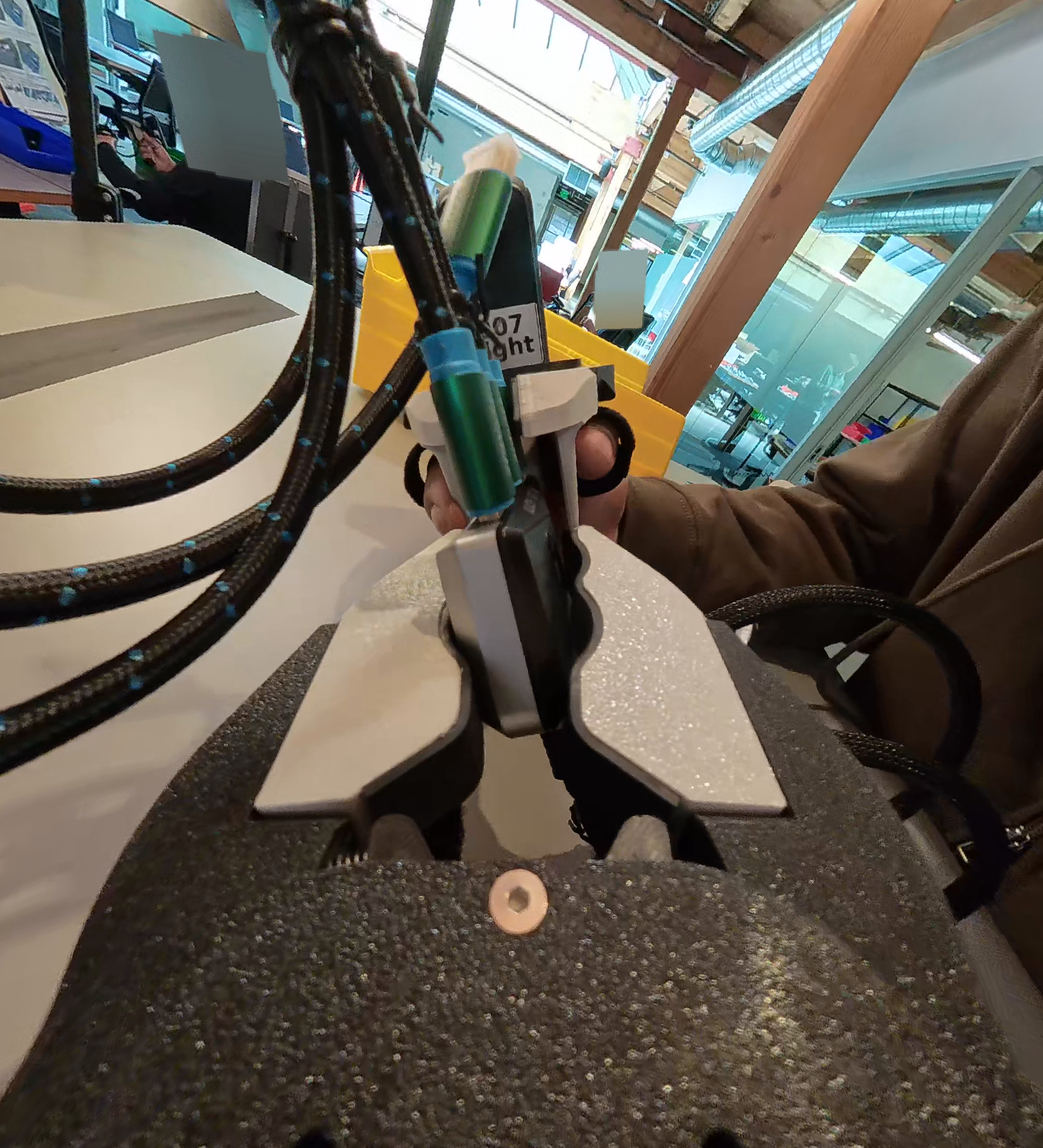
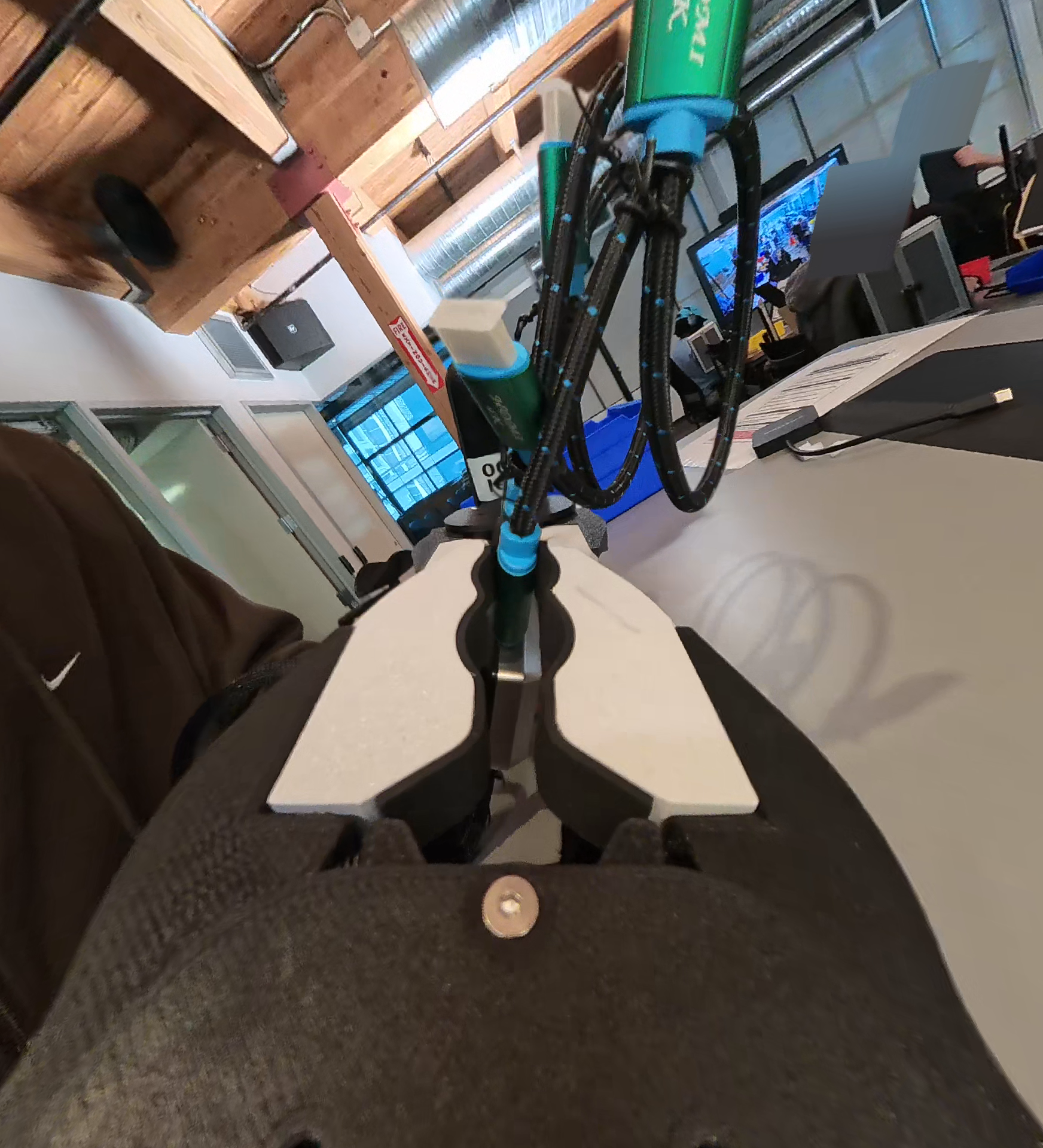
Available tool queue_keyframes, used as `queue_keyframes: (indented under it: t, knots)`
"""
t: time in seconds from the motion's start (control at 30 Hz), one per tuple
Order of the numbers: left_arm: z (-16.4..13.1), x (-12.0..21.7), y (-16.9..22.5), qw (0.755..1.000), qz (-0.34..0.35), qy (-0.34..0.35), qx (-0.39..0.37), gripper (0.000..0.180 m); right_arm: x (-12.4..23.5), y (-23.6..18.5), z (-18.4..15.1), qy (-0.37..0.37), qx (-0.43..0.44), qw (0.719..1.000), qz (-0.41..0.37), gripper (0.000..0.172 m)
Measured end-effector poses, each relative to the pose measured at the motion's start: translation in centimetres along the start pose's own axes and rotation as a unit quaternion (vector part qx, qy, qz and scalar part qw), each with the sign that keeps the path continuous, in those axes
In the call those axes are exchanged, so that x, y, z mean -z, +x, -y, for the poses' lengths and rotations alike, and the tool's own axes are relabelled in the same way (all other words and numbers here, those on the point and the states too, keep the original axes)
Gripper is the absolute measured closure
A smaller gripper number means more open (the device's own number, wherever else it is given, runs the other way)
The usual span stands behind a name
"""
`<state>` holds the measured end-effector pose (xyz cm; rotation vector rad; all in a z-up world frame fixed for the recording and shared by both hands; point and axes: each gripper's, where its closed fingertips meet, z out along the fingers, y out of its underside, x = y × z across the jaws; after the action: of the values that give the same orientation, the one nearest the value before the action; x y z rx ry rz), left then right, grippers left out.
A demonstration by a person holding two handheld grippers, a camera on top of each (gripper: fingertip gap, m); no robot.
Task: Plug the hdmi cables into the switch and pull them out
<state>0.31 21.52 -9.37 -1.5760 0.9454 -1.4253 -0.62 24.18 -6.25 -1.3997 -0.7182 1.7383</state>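
Note:
My left gripper (image 1: pixel 519 578) is shut on a grey adapter box with a black side (image 1: pixel 494 633), held upright between its white fingers (image 1: pixel 643 652). My right gripper (image 2: pixel 516 559) faces it and is shut on a green plug with a blue collar (image 2: pixel 516 596). The plug's metal tip (image 2: pixel 510 674) meets the grey box (image 2: pixel 522 714). In the left wrist view the same green plug (image 1: pixel 475 447) sits between the right gripper's fingers (image 1: pixel 559 460), just above the box. Black braided cables with blue flecks (image 1: pixel 134 596) loop away to the left. A second green plug with a white cap (image 2: pixel 488 373) hangs in the bundle.
Both grippers are above a pale grey table (image 2: pixel 848 621). A yellow bin (image 1: pixel 618 397) stands behind the right gripper, and a blue bin (image 2: pixel 624 460) is at the table's far edge. A black adapter with a short cable (image 2: pixel 786 428) lies on a paper sheet. A brown sleeve (image 1: pixel 879 528) is at the right. The tips of both grippers are at nearly the same place.

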Motion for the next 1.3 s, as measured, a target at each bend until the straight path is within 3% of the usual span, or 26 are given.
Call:
queue_keyframes:
  t: [0.3, 0.43, 0.7, 1.0, 1.1, 1.3]
  knots:
    - [0.0, -0.2, 0.1, 0.999, 0.023, -0.008, -0.037, 0.153, 0.2, -0.3, -0.1, -0.034, 0.056, 0.998, -0.015, 0.161]
    - [0.2, -0.9, 1.5, 0.998, 0.016, 0.001, -0.067, 0.153, 0.8, -2.3, -0.1, -0.075, 0.109, 0.991, 0.036, 0.161]
    - [-0.1, -0.9, 1.1, 1.000, 0.014, -0.008, -0.015, 0.154, 0.5, -1.2, 0.8, 0.002, 0.025, 0.999, 0.022, 0.162]
    - [-1.2, -0.7, 1.0, 0.999, -0.001, -0.044, 0.022, 0.154, 0.4, -0.6, 0.2, -0.028, 0.014, 1.000, 0.004, 0.162]
    - [-1.0, -0.6, 1.4, 0.999, -0.020, -0.031, 0.029, 0.156, 0.1, -1.3, 0.3, -0.030, 0.044, 0.999, 0.005, 0.161]
    - [-0.8, -0.8, 1.1, 0.999, -0.018, -0.016, 0.036, 0.153, 0.0, -1.0, 0.2, -0.008, 0.023, 1.000, 0.010, 0.160]
